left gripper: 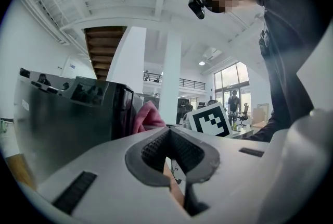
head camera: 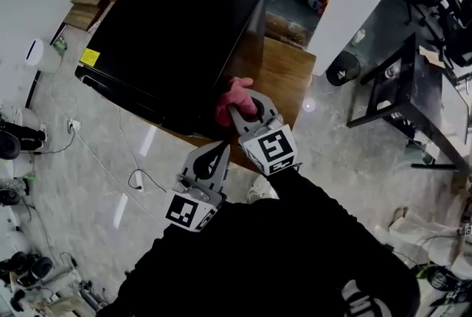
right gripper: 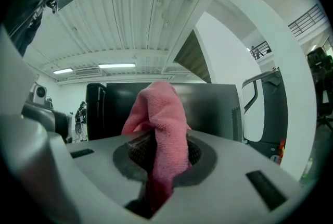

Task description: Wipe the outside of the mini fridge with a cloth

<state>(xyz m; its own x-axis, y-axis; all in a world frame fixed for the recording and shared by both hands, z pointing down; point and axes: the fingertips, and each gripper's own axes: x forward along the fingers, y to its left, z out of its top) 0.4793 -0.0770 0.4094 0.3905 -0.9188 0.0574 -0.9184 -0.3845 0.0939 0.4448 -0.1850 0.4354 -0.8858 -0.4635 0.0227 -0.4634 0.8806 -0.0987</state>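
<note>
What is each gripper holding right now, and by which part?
Right gripper pinches the pink cloth by a bunched fold, the rest poking out beyond the jaws. Left gripper is shut on nothing.

Left gripper (head camera: 216,155) closed, right gripper (head camera: 237,113) clamped

Bright, even daylight throughout; both gripper views bend strongly and darken at their edges.

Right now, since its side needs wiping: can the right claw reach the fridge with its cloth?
Probably yes: the right claw, shut on the pink cloth, has it at the side of the mini fridge; nothing between.
</note>
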